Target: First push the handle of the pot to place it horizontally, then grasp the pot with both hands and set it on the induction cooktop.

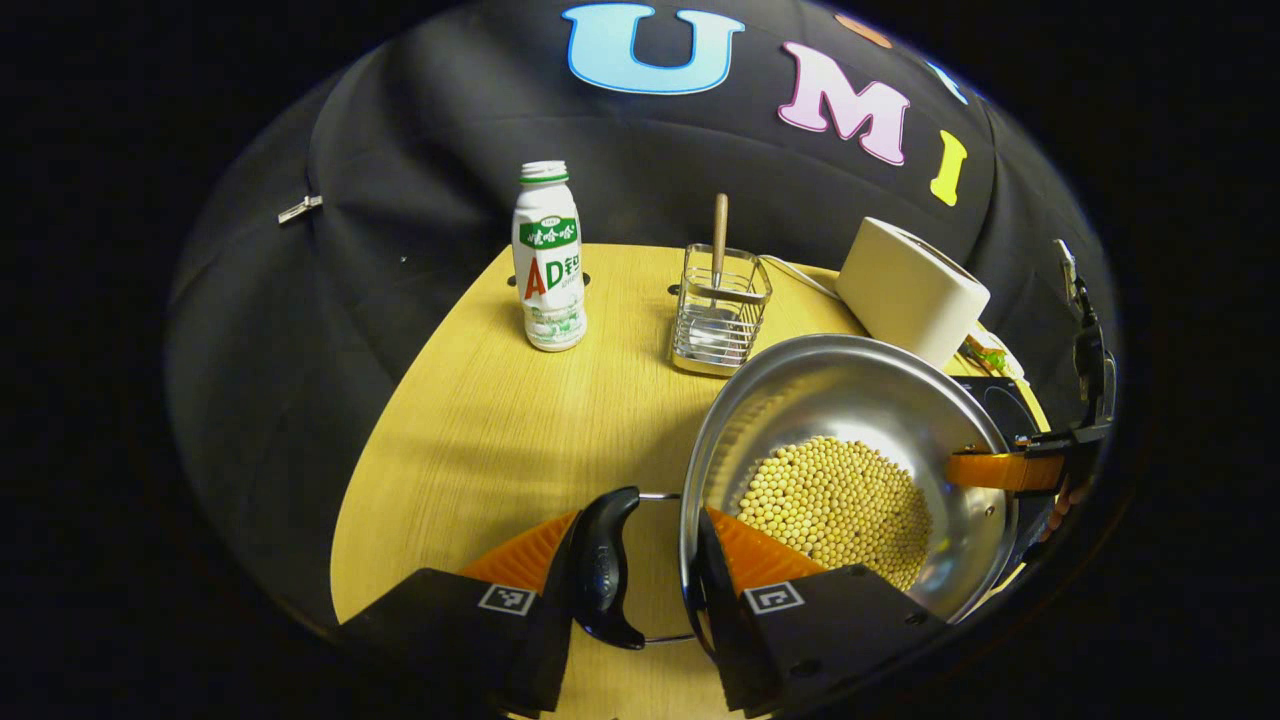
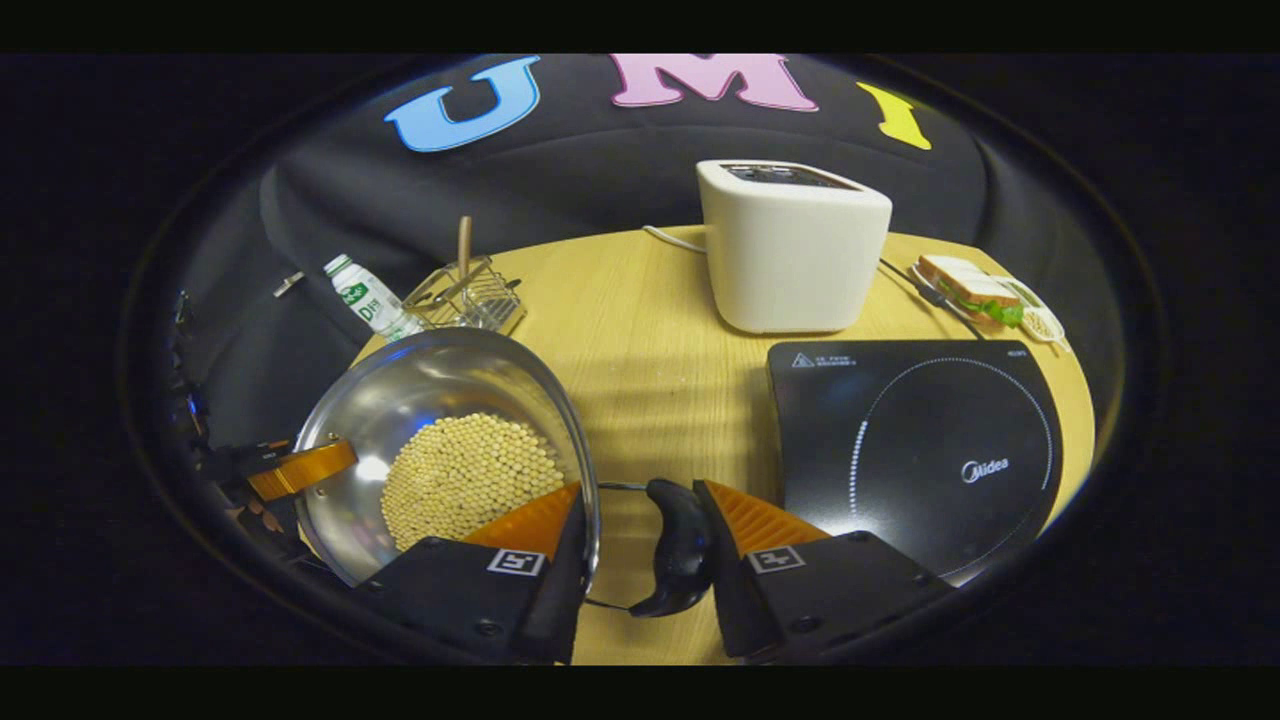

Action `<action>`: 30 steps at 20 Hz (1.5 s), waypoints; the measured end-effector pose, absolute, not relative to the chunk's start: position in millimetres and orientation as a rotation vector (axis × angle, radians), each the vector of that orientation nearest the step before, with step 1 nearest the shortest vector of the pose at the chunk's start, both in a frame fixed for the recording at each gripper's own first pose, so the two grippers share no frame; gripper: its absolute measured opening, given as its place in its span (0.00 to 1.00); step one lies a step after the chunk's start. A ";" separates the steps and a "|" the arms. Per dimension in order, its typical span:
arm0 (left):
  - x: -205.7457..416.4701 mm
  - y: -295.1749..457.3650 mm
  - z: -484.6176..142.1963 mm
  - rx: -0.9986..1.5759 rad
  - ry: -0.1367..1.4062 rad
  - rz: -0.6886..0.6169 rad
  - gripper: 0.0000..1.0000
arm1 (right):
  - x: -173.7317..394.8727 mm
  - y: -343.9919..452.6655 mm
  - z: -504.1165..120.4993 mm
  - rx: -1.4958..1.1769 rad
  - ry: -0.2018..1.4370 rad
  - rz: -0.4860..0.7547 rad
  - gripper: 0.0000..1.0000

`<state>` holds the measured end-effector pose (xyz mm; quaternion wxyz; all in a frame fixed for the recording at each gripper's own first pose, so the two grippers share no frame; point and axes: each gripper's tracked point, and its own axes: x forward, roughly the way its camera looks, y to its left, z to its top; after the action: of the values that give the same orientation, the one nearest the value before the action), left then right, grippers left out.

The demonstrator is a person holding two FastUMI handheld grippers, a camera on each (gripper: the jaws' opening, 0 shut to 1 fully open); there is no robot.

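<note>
Yellow wood tabletop (image 2: 650,330) under dark cloth: the steel pot (image 1: 840,400) of beans sits low in both views, tilted. At the bottom of the left gripper view, the left gripper (image 1: 650,570) straddles one black handle (image 1: 605,570) and the rim; the right gripper (image 2: 640,545) does likewise on its handle (image 2: 680,560). Whether either pair of fingers actually presses, I cannot tell. Induction cooktop (image 2: 915,450) waits lower right. I'd level the pot and carry evenly, or beans spill.
</note>
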<state>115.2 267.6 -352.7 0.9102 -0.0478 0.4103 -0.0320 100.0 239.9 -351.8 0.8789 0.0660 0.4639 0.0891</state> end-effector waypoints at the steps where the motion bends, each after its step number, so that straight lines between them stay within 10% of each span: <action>1: 113.0 264.8 -345.5 -0.102 0.853 -0.062 0.61 | 99.8 235.7 -343.5 0.136 0.967 0.193 0.58; 30: 131.4 -12.1 -291.6 -0.086 0.929 -0.229 0.61 | 101.7 -44.5 -296.2 0.136 1.003 0.071 0.58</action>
<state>131.4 -12.1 -291.6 0.8868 -0.0414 0.4468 -0.1103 101.7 -44.5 -296.2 0.8739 0.0653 0.4804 0.0342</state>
